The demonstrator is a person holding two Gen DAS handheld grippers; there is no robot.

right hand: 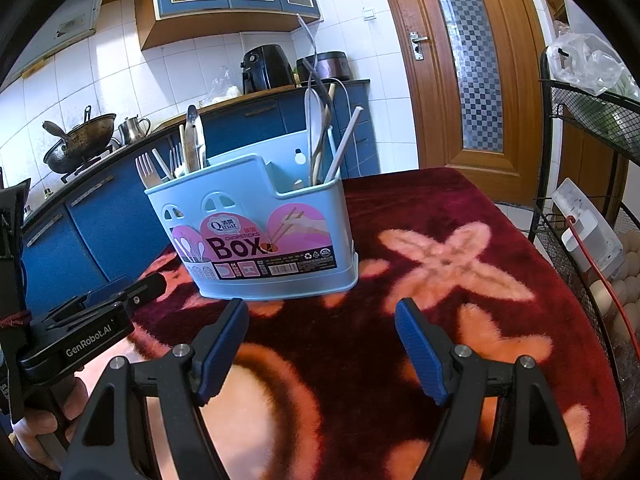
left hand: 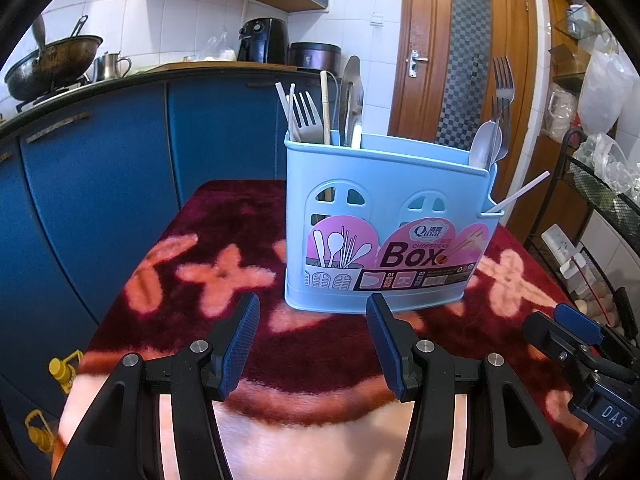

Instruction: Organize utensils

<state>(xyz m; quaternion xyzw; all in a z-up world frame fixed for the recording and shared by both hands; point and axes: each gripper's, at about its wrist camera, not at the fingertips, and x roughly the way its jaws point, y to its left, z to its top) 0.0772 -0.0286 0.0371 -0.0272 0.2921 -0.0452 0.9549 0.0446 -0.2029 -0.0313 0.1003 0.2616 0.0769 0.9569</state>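
1. A light blue plastic utensil box (left hand: 390,216) with a pink "Box" sticker stands upright on the counter. In the left wrist view it sits just right of the middle.
2. The counter is covered with a fuzzy dark red cloth with pink flower shapes (left hand: 224,276).
3. At the box's left end stand a white plastic fork (left hand: 308,116), pale chopsticks (left hand: 325,108) and shiny metal tongs (left hand: 352,104).
4. At the right end stand silver metal spoons (left hand: 486,146) and a tall silver metal fork (left hand: 503,84).
5. A white stick (left hand: 520,196) leans out of the small side pocket, tipping toward 2 o'clock.
6. The left tool (left hand: 312,344), black with blue ribbed pads, is at 6 o'clock in its own view. Its jaws are wide apart and hold nothing. It is near the box, not touching it.
7. The right tool (right hand: 322,350) looks the same. It is wide too and holds nothing. In its view the box is at 11 o'clock, near but apart.
8. In the right wrist view the left tool shows at 8 o'clock, with a hand (right hand: 40,420) gripping its handle.
9. Behind the counter are blue cupboards (left hand: 120,184), a dark wok (left hand: 52,64) at 10 o'clock and a brown wooden door (left hand: 468,60) at 1 o'clock.
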